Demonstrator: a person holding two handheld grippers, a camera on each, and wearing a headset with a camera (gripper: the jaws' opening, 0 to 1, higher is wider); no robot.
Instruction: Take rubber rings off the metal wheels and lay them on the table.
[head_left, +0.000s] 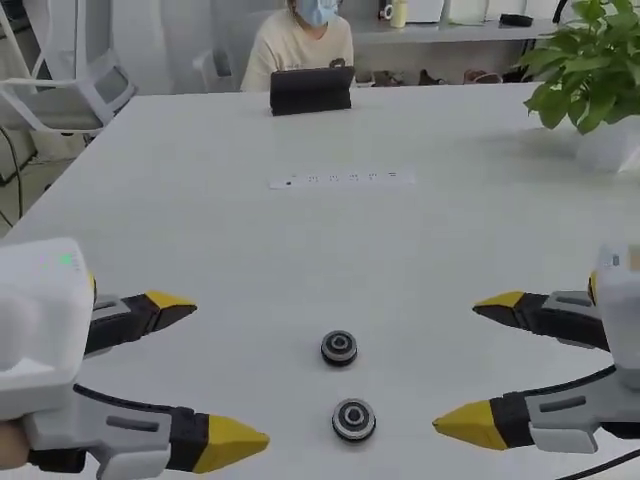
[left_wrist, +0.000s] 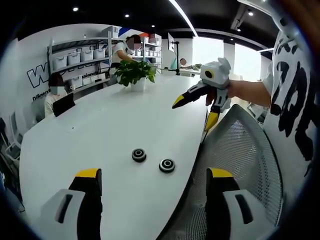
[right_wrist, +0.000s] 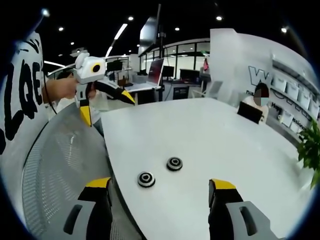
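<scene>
Task status: not started, as far as the views showed.

- Two metal wheels sat on the white table (head_left: 300, 240), near the front edge, close together but not touching. Far wheel (head_left: 339, 348), near wheel (head_left: 354, 420). Both lay flat, hub up.
- Each wheel showed a dark outer band around a lighter centre. Judged that to be the rubber ring, still seated on both. Too small to confirm the fit.
- No loose rings seen on the tabletop, so count was 0 of 2 off.
- Left gripper (head_left: 225, 372): jaws spread wide, nothing between them, held above the table to the left of the wheels, well apart from both.
- Right gripper (head_left: 460, 365): jaws also spread wide and empty, to the right of the wheels, no contact.
- Wheels lay roughly between the two grippers; both gripper views had them centred ahead of the yellow tips.

Left to do (est.): pin or grip one wheel w/ one gripper, peel its ring w/ the other, lay the ring on the table, then repeat for wheel no. 2. The table beside the wheels looked bare enough for both rings.
</scene>
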